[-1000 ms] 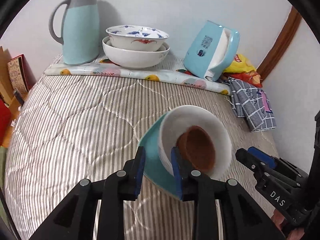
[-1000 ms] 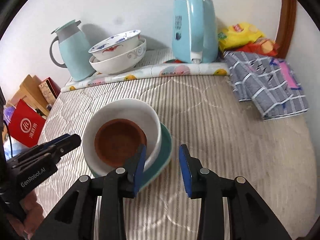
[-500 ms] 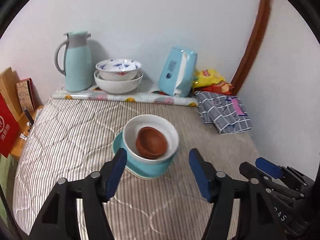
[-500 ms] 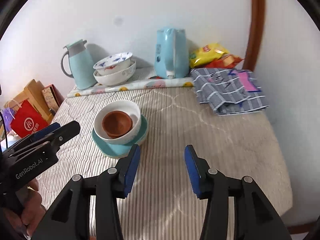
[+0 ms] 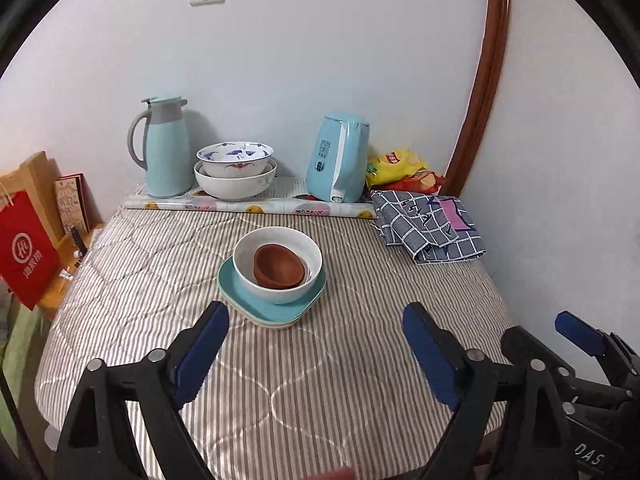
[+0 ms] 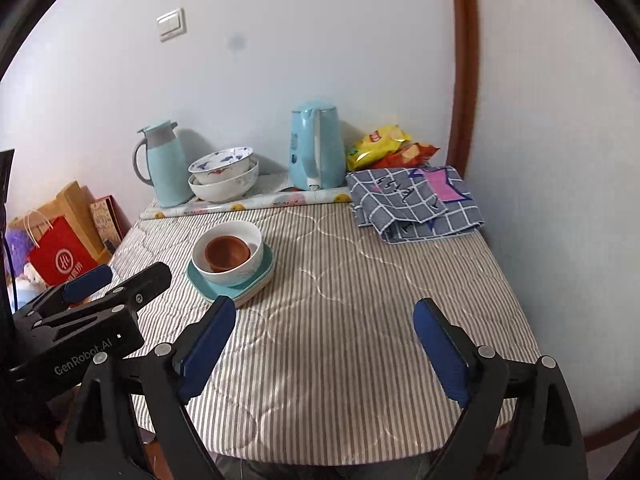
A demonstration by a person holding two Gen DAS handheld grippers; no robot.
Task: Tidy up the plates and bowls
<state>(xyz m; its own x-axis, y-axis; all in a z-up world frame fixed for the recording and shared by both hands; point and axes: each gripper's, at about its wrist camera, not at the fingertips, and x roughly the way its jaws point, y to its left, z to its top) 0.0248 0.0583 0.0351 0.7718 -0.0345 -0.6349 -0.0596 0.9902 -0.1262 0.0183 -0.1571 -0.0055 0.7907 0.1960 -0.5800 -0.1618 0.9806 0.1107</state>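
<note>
Now that both grippers stand back from the stack, here is each view in turn.

Left wrist view, change: the left gripper [image 5: 316,336] has just been opening; its fingers [image 5: 202,350] stand wide with nothing between them.
Left wrist view, stack: brown bowl [image 5: 280,266] nests in the white bowl [image 5: 278,264] on the teal plate [image 5: 272,300], centre of frame on the striped tabletop [image 5: 320,392].
Right wrist view, change: the right gripper [image 6: 324,344] also has just been opening, wide and empty; the stack sits left of centre.
Meaning: the stacking looks done (released, standing alone).
Against earlier: a second ago both grippers crowded the stack's rim; now it lies well apart and smaller.
</note>
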